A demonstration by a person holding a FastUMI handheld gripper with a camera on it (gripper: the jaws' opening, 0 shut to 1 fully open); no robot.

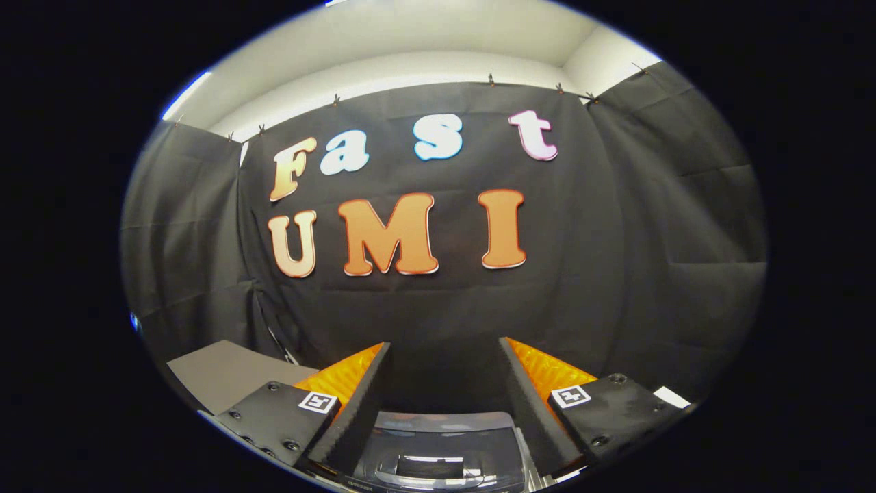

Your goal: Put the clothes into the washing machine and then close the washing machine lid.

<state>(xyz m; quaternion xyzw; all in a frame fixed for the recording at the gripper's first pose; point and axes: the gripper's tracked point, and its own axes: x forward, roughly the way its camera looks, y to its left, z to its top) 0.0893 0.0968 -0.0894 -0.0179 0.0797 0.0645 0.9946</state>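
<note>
Between spread gripper (445,356) fingers, washing machine (441,455)

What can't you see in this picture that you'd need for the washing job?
- Clothes: where they lie cannot be told from the gripper view.
- Washing machine: just its top shows between and below the open gripper fingers; the rest is cut off.
- Lid: open or shut, unclear.
- Grey surface: partly hidden by a finger.
</note>
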